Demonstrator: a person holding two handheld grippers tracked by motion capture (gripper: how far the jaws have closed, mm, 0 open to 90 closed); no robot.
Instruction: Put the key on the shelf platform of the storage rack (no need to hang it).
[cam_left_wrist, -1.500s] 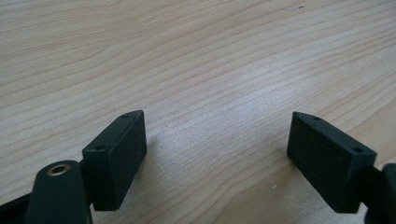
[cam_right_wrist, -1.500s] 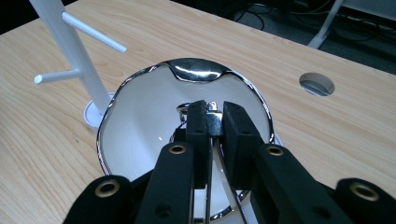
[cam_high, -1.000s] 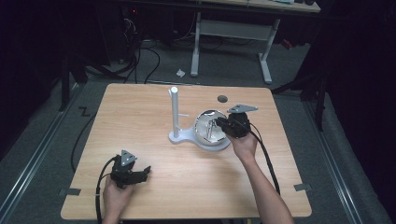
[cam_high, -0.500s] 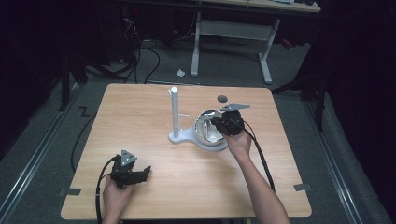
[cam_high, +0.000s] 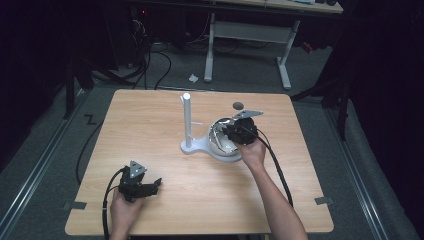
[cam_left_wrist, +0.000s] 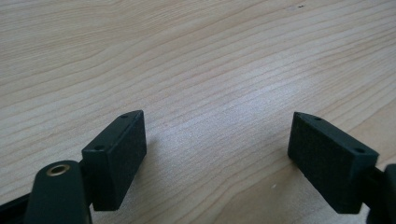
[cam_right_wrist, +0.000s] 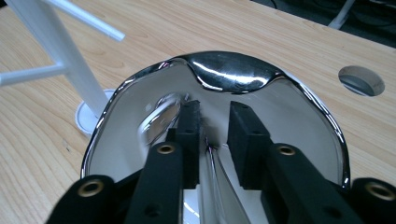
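Wooden table, right gripper jaws just opening inside shiny bowl beside white stand; left gripper spread wide, far off.

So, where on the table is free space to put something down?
Free: the whole left part of the table, between the white stand and the left gripper, and the near right corner. Crowded: around the shiny bowl, where the right gripper works.

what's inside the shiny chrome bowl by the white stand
The right gripper reaches into the shiny chrome bowl, jaws slightly apart after just opening, with nothing visibly between them. The gripper covers the bowl's near floor.
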